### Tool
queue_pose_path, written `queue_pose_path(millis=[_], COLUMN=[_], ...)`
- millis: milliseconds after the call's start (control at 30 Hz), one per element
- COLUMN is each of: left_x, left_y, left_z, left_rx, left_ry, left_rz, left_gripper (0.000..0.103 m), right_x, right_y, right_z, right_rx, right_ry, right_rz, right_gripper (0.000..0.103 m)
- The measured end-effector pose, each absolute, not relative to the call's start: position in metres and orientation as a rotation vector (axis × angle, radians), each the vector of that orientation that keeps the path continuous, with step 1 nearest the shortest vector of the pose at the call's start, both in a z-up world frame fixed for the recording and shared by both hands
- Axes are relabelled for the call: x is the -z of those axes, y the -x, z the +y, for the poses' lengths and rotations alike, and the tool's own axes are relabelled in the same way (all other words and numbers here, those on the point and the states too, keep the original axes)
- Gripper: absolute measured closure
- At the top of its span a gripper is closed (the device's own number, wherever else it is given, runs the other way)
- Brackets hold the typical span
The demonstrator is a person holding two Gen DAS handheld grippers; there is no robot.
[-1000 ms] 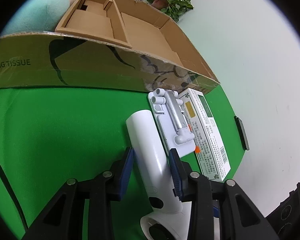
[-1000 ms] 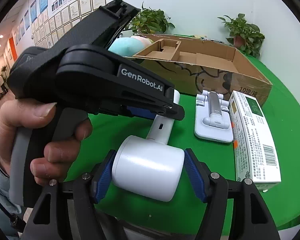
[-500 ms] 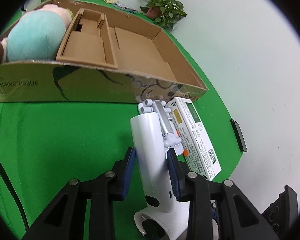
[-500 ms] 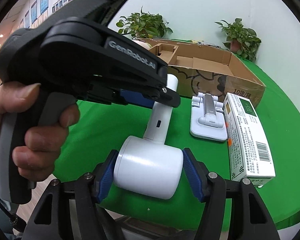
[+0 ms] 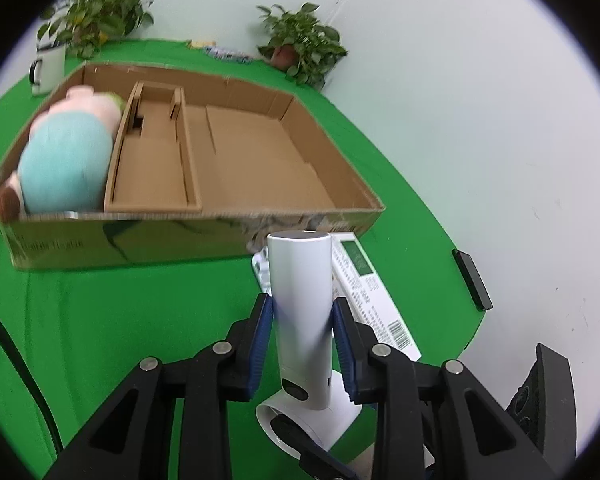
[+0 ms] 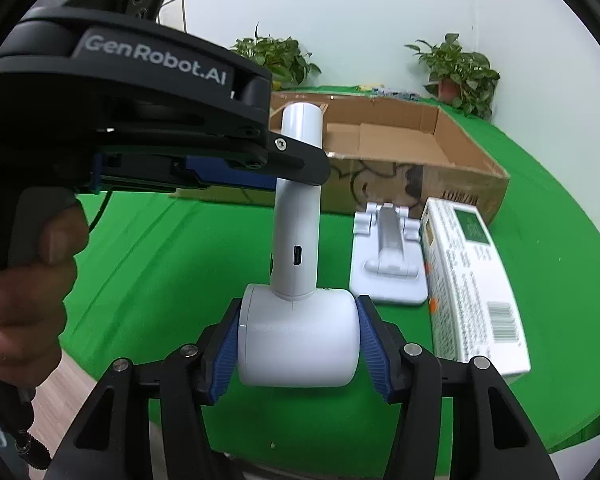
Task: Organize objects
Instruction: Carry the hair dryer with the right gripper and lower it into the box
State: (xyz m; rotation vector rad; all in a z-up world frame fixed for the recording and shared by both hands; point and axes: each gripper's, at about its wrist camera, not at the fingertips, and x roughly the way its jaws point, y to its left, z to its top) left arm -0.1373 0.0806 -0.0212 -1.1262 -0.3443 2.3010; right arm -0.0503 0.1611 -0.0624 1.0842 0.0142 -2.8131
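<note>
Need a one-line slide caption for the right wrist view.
Two handheld grippers share a white hair dryer: right gripper closing on its barrel, left gripper clamping its handle, cardboard box behind.

"GenRobot.AI" stands in grey letters on the black left gripper [image 6: 300, 172]; print on the white box [image 6: 472, 284] is unreadable.

Both tools are matte black plastic. The left gripper [image 5: 302, 342] has ribbed blue pads [image 5: 260, 340], silver screw heads and a black cable at its left. The right gripper [image 6: 298, 346] matches. "GenRobot.AI" is printed in grey on the left gripper's side.
</note>
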Motion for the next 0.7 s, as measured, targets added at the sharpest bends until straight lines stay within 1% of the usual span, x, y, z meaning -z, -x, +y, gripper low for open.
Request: queue_pose_path(millis=[400,700], left_x=[-0.020,-0.052], left_y=[0.150,0.170], left_z=[0.078,0.090], left_rx=[-2.354,-2.360], left_ry=[1.025,0.978], left_rz=[-0.295,-0.204], left_gripper=[0.074,0.074], right_x=[0.025,-0.004], right_y=[0.069,0.089], right_z=[0.159,0.166], right_rx=[2.855,2.891], right_ry=[-0.957,-0.913], right_rz=[0.028,-0.032], right_gripper=[0.051,0.051])
